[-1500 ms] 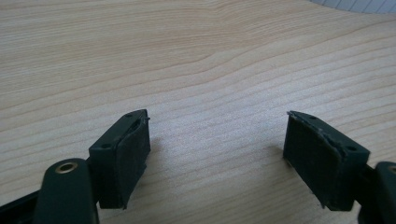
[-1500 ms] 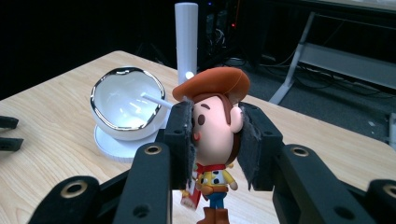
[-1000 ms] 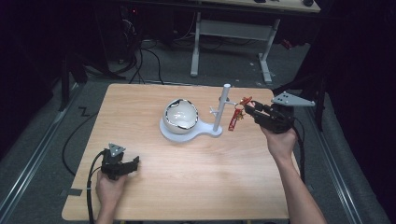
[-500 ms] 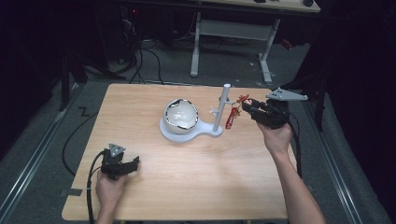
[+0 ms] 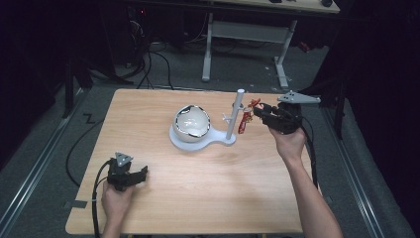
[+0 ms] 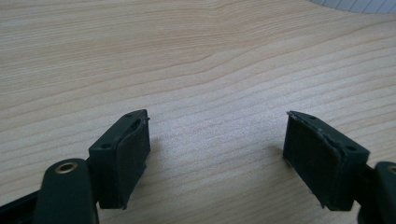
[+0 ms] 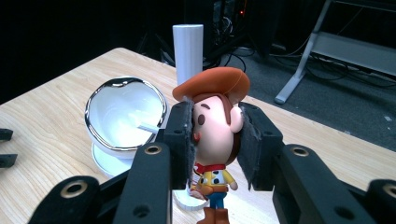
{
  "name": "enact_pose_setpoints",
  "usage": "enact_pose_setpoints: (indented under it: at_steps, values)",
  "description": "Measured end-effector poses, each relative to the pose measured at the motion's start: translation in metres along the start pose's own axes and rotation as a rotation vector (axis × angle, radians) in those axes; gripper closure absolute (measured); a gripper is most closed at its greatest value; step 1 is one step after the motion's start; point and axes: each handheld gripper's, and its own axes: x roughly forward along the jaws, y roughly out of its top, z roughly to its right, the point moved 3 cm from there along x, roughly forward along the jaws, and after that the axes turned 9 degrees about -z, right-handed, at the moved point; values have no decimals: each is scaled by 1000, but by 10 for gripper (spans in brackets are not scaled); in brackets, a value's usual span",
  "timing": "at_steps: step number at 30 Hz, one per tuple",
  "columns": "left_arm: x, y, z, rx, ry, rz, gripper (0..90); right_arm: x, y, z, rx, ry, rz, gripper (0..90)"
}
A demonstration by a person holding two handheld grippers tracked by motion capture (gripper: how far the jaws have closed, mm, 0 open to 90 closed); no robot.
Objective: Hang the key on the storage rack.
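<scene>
1. While the right gripper (image 5: 257, 110) is raised over the far right part of the wooden table (image 5: 148, 119), its jaws are clamped on the head of a small cowboy figure (image 7: 215, 135), one pad against each side of the face.
2. Seen from the right gripper view, the figure wears an orange-brown hat, a red neckerchief, a yellow shirt and blue trousers, and it hangs upright between the jaws.
3. From above, the figure (image 5: 243, 119) sits just right of the white post (image 5: 236, 115); whether the two touch cannot be told.
4. That post rises from a flat white stand (image 5: 200, 141), which lies near the middle of the table.
5. On the left end of the stand is a white bowl-shaped shell with a shiny rim (image 5: 192, 122), its opening turned towards the figure.
6. At the near left corner, the left gripper (image 5: 141, 173) rests low at the tabletop, well apart from the stand.
7. Its jaws stand wide with only bare wood between the pads (image 6: 133, 154).
</scene>
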Motion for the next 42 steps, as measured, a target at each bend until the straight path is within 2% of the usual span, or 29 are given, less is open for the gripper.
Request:
enact_pose_setpoints:
  at_steps: [15, 19, 25, 34, 42]
  values:
    - [0, 0, 0, 0, 0, 0, 235, 4, -17, 12, 49, 6, -16, 669]
    - [0, 0, 0, 0, 0, 0, 234, 9, -24, 11, 50, 20, -24, 669]
    - [0, 0, 0, 1, 0, -1, 234, 19, -38, 11, 57, 14, -30, 668]
    - [0, 0, 0, 1, 0, -1, 234, 40, -54, 1, 66, 31, -24, 668]
    - [0, 0, 0, 1, 0, 0, 234, 53, -63, -4, 66, 19, -43, 667]
